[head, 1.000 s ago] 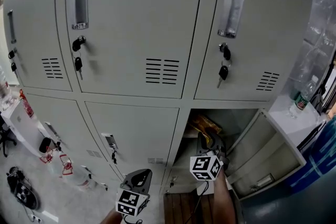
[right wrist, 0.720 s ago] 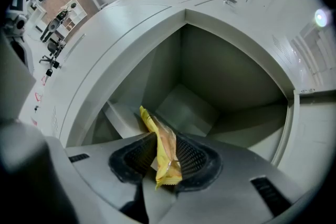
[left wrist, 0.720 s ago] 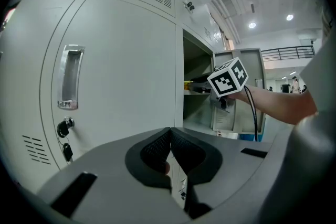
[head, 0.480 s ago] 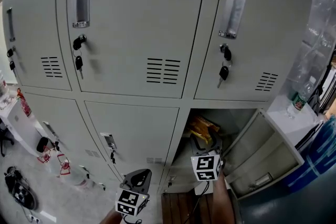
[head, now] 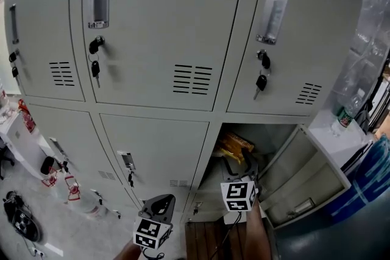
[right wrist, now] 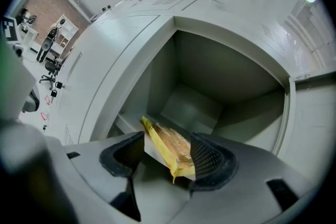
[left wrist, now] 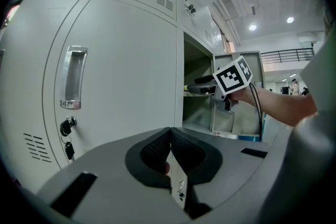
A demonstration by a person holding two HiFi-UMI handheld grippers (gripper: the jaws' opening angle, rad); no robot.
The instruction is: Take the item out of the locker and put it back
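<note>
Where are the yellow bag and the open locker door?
yellow bag (right wrist: 175,146): right gripper view, middle of the bag's orange face.
open locker door (head: 308,178): head view, inner face of the door.

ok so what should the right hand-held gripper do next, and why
Probably draw the right hand-held gripper straight back out of the open locker. Its jaws have just been opening and stand apart, with the yellow packet between them, seemingly released inside.

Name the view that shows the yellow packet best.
Right gripper view: the yellow packet sits large between the right hand-held gripper's jaws, which have just been opening. Head view shows a small part; left gripper view, hardly any.
</note>
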